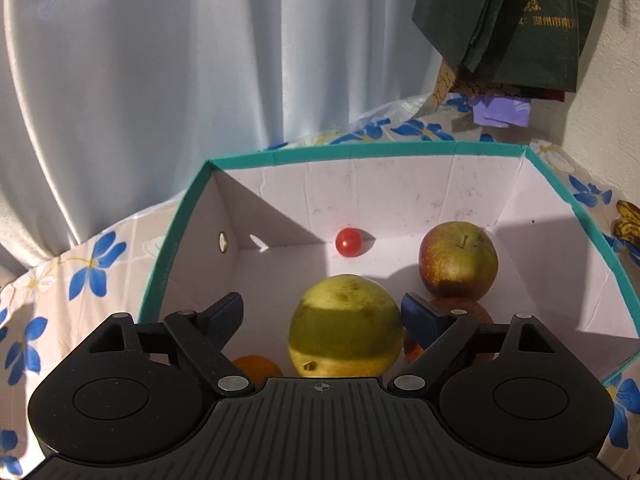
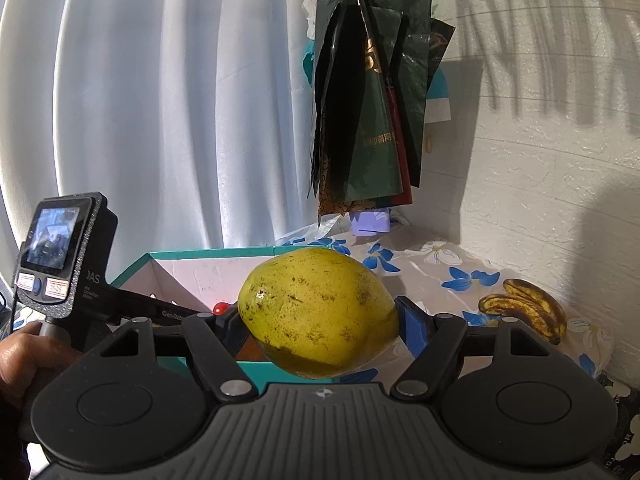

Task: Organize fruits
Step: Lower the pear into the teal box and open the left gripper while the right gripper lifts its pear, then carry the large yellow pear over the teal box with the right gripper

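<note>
The right gripper [image 2: 320, 316] clamped a yellow fruit [image 2: 318, 312] just above the box [image 2: 192, 258] rim, while the left gripper [image 1: 322, 314] hung open and empty over the box [image 1: 552, 172] holding a pear [image 1: 346, 326], apple [image 1: 458, 260], tomato [image 1: 348, 242] and orange [image 1: 256, 368], with bananas [image 2: 524, 308] on the desk [image 2: 436, 280].

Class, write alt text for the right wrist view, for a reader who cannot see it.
The right gripper holds a large yellow-green fruit between its fingers, above the near edge of a teal-rimmed box. Bananas lie on the floral tablecloth to the right; dark bags hang behind, by a white curtain.
</note>
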`<action>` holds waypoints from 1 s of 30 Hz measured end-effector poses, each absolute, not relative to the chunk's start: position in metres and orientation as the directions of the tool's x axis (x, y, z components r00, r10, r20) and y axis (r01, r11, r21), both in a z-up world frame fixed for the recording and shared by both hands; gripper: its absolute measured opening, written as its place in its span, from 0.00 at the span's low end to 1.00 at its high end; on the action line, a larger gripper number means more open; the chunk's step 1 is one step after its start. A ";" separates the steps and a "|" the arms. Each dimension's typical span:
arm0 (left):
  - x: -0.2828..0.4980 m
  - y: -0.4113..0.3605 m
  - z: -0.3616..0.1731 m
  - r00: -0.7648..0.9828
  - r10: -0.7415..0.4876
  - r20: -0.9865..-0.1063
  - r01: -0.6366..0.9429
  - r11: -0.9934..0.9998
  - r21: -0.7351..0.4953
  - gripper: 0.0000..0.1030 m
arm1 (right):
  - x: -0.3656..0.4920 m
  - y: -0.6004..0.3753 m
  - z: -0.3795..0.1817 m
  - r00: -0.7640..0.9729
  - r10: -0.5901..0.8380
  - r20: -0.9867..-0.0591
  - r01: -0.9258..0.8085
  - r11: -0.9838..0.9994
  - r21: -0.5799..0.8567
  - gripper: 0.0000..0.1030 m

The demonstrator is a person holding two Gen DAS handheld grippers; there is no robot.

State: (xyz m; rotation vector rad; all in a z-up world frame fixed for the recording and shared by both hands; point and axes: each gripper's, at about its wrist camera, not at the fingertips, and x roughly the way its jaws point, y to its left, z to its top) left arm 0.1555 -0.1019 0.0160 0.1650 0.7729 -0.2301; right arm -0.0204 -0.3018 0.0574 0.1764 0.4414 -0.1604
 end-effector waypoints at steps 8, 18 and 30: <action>0.118 -0.073 0.052 0.737 -0.107 -0.668 0.169 0.985 0.029 0.99 | -0.027 -0.301 0.064 0.901 -0.125 -0.415 0.193 0.973 0.126 0.72; 0.090 -0.044 0.049 0.697 -0.052 -0.715 0.085 0.996 0.010 0.99 | -0.036 -0.295 0.071 0.914 -0.099 -0.393 0.160 0.979 0.124 0.72; 0.059 -0.027 0.055 0.706 -0.006 -0.708 0.048 0.998 0.039 0.99 | -0.039 -0.283 0.070 0.921 -0.050 -0.387 0.108 0.986 0.131 0.72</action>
